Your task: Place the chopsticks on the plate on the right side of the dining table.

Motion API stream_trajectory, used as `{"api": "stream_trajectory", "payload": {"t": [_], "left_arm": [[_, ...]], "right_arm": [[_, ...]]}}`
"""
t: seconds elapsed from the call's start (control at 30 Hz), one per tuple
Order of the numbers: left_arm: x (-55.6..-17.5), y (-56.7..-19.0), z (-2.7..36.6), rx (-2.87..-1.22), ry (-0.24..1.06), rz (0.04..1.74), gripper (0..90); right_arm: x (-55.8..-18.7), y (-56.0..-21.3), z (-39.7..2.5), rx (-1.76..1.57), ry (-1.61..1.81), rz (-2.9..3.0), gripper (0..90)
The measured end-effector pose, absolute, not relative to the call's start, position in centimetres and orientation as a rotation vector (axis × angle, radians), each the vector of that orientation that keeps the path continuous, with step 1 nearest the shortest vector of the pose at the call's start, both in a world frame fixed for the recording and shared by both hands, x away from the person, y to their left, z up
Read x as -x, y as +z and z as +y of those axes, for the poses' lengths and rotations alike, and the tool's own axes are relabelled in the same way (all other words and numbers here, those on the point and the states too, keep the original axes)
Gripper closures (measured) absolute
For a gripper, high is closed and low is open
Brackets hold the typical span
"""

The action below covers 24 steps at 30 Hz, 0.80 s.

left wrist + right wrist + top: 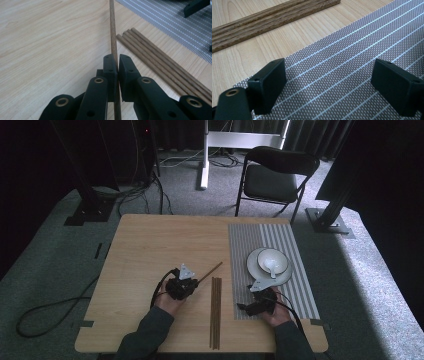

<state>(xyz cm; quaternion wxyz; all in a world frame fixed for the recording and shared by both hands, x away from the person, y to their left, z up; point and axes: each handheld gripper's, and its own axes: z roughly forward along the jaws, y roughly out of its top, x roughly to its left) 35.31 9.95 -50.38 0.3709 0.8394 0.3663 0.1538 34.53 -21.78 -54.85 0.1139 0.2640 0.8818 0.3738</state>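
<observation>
My left gripper is shut on one brown wooden stick, which runs up between its jaws. From above, that stick slants up and to the right from the left gripper. A bundle of several like sticks lies on the table just right of it, also seen as the bundle. My right gripper stands open over the striped grey placemat, nothing between its jaws. In the high view the right gripper sits at the mat's near left corner.
A white plate with a white bowl and spoon rests on the placemat. The wooden table is bare on its left half. A black folding chair stands beyond the far edge.
</observation>
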Motion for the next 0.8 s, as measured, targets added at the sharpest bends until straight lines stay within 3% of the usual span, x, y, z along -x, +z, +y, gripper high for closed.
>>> {"api": "stream_trajectory", "payload": {"t": [0.8], "left_arm": [[-36.8, -48.8, 8.4, -2.152, 0.412, 0.897, 84.4]], "right_arm": [[-34.5, -54.8, -21.8, -0.777, 1.096, 2.586, 11.9]]}}
